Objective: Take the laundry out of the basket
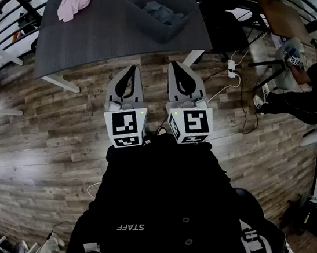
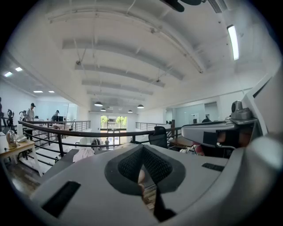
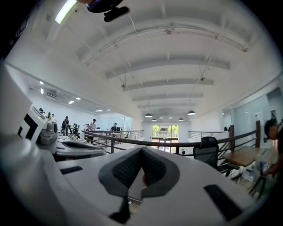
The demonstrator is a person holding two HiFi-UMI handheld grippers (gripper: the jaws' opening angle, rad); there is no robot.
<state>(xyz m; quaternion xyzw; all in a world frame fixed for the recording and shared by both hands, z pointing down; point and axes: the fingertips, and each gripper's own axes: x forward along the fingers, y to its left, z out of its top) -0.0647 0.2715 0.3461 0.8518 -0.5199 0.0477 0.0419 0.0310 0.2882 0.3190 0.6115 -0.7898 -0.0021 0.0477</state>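
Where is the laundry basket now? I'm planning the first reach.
In the head view the grey basket sits on the right half of the dark table, with a pink cloth to its left.

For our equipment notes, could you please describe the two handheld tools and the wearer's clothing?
Both the left tool and right tool are light grey shells with dark, textured pads. Each carries a white cube with black square markers. The person wears a black top.
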